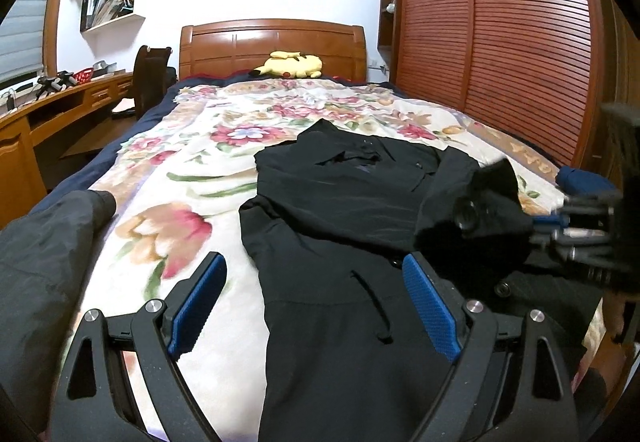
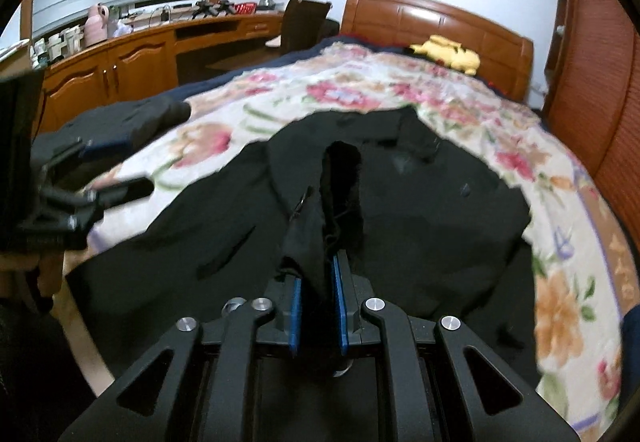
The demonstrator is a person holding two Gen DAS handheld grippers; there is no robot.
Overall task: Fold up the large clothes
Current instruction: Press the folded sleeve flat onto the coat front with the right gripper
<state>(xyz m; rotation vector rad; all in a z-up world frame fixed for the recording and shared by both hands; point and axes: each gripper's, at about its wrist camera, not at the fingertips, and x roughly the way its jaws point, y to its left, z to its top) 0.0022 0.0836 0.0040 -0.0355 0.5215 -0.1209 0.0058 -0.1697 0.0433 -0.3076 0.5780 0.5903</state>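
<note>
A large black jacket (image 1: 340, 210) lies spread on the floral bedspread (image 1: 192, 178); it also shows in the right wrist view (image 2: 420, 210). My left gripper (image 1: 316, 302) is open and empty, hovering over the jacket's lower left part. My right gripper (image 2: 318, 306) is shut on the jacket's sleeve cuff (image 2: 340, 186) and holds it up over the jacket body. In the left wrist view the right gripper (image 1: 576, 234) comes in from the right with the raised sleeve (image 1: 476, 210). The left gripper (image 2: 80, 202) shows blurred at the left of the right wrist view.
A second dark garment (image 1: 44, 262) lies at the bed's left edge. A yellow plush toy (image 1: 290, 65) sits by the wooden headboard (image 1: 272, 42). A desk (image 1: 60, 102) with a chair (image 1: 150, 78) stands left of the bed, a slatted wardrobe (image 1: 500, 42) right.
</note>
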